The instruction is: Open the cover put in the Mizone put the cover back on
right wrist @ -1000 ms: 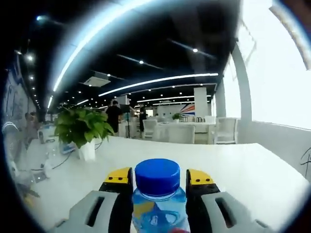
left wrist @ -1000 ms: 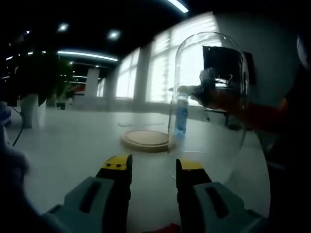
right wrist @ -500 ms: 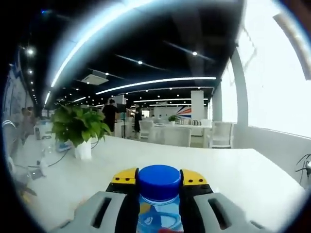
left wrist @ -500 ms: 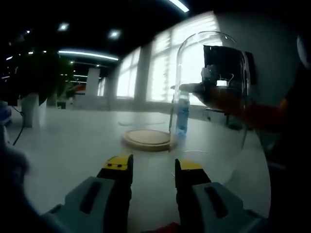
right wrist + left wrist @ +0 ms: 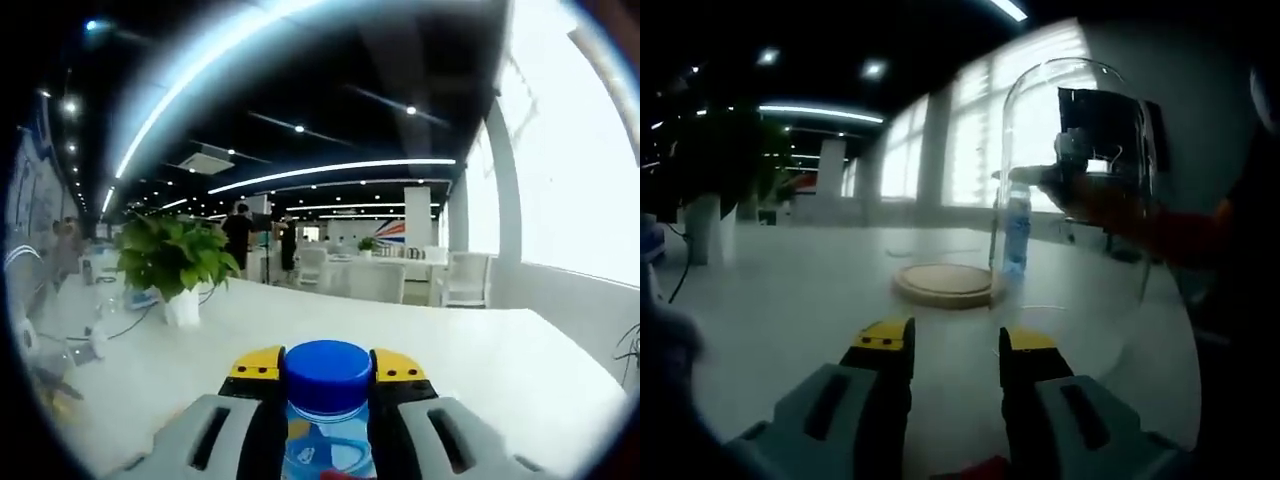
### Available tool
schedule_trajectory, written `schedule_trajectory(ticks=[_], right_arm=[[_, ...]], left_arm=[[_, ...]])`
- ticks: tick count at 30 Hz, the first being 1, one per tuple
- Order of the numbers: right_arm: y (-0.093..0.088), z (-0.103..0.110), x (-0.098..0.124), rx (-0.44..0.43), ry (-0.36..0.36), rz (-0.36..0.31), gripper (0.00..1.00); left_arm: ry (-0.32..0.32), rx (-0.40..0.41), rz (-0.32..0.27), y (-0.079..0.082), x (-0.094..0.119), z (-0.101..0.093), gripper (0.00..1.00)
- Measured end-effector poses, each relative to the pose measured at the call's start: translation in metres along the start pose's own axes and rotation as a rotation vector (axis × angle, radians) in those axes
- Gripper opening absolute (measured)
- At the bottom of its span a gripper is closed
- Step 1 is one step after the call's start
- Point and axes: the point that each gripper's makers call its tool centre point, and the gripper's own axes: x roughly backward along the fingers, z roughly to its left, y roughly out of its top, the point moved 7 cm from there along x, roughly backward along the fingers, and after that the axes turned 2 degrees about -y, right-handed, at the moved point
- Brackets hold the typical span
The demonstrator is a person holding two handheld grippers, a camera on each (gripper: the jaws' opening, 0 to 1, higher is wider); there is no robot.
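A clear glass dome cover point(image 5: 1080, 130) stands on the white table point(image 5: 790, 300), just right of a round wooden base point(image 5: 940, 282). Behind the glass, the Mizone bottle point(image 5: 1016, 235) with its blue cap hangs upright near the base's right edge. My right gripper point(image 5: 1080, 180) holds it from the right. In the right gripper view, that gripper point(image 5: 327, 362) is shut on the bottle point(image 5: 327, 385) just below the cap. My left gripper point(image 5: 955, 345) is open near the table's front, with nothing between its jaws, short of the base.
A potted green plant point(image 5: 175, 260) in a white pot stands on the table to the left, with cables beside it. An orange sleeve point(image 5: 1165, 240) reaches in from the right. People point(image 5: 238, 235) and white chairs point(image 5: 380, 275) are far back.
My right gripper's jaws have drawn in against the bottle's neck. In the left gripper view the bottle sits slightly higher; the dome and base keep their places.
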Motion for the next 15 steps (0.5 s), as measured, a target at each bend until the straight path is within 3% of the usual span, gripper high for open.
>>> schedule_trajectory(ticks=[15], right_arm=[[0.012,0.007,0.001,-0.013,0.026,-0.016,0.23]], left_arm=[[-0.002,0.012,-0.006,0.001,0.0,0.001,0.27]])
